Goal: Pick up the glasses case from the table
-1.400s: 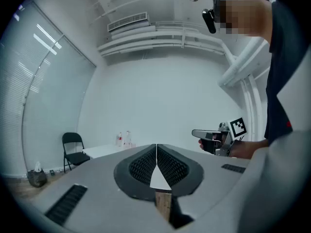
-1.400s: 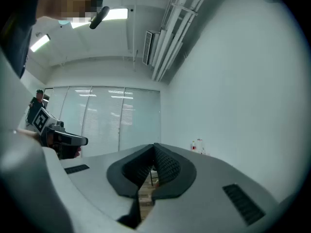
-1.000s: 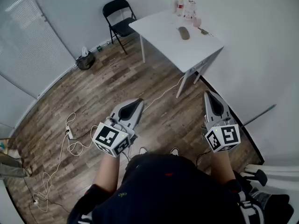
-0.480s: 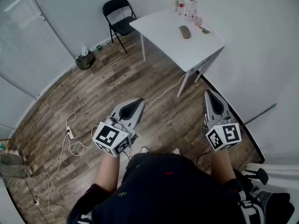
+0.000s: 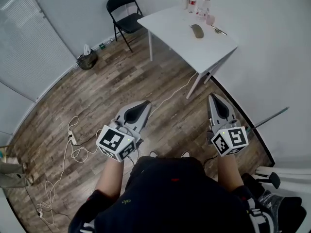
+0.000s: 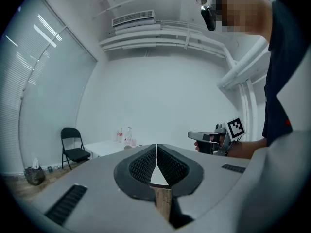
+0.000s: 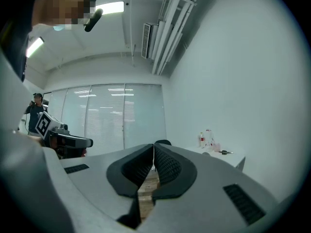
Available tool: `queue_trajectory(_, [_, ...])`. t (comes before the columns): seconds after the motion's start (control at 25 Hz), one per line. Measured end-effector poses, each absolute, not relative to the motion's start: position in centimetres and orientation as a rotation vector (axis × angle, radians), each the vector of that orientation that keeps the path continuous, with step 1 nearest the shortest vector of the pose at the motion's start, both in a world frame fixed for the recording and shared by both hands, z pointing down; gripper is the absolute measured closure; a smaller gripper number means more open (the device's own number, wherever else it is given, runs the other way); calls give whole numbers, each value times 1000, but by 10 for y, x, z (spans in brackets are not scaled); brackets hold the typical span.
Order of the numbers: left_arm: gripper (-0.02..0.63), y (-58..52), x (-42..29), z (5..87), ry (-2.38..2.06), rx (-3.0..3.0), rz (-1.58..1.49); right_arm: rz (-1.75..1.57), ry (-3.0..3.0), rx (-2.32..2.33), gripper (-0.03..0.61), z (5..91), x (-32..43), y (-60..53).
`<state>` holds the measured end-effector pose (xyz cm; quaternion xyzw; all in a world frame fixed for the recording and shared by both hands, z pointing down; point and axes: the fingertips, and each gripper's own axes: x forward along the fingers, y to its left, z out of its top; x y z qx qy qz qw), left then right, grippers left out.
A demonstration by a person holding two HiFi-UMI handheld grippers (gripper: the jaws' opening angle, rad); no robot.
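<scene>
Head view: the glasses case [image 5: 197, 31] lies on the far bench [image 5: 206, 55], well apart from the left gripper [image 5: 145, 104] and right gripper [image 5: 212, 97]. Left gripper view: jaws together, empty. Right gripper view: likewise. The case is probably light, stiff and smooth; grip across its narrow middle.

Bare office-type test room: white walls [image 5: 272, 57], blinded glass partition [image 5: 29, 42] at left, wood-plank floor [image 5: 121, 86], far white table [image 5: 182, 38], black folding chair [image 5: 127, 25], loose cables [image 5: 71, 138], ceiling air-conditioner [image 6: 132, 19].
</scene>
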<state>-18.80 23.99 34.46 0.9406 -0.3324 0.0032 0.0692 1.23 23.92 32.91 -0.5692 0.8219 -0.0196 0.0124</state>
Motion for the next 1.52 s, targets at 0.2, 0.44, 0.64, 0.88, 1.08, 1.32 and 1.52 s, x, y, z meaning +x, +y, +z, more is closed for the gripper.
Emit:
queue_trajectory(0.2, [591,223,-208,349,-949,2844,27,-88,2590,-1768,555,341,-28,229])
queue_trajectory(0.44, [591,204,-200,361,-924,2838,43,-126,2564,-1813,555,352,-11,214])
queue_trajectory(0.64, [591,181,-183,364,-945,2824,47,-160,2595,-1777,555,361,1,181])
queue_trajectory(0.88, [591,129,-167,369,-1002,2790,55,-164,2654,-1698,557,364,8,118])
queue_trajectory(1.08, [591,72,-125,371,-1003,2797,59,-174,2624,-1731,557,369,61,61])
queue_trajectory(1.32, [591,8,-69,378,-1010,2781,97,-230,2615,-1741,557,382,124,-1])
queue_trajectory(1.52, [591,-38,-22,382,-1031,2761,103,-250,2613,-1745,555,387,180,-42])
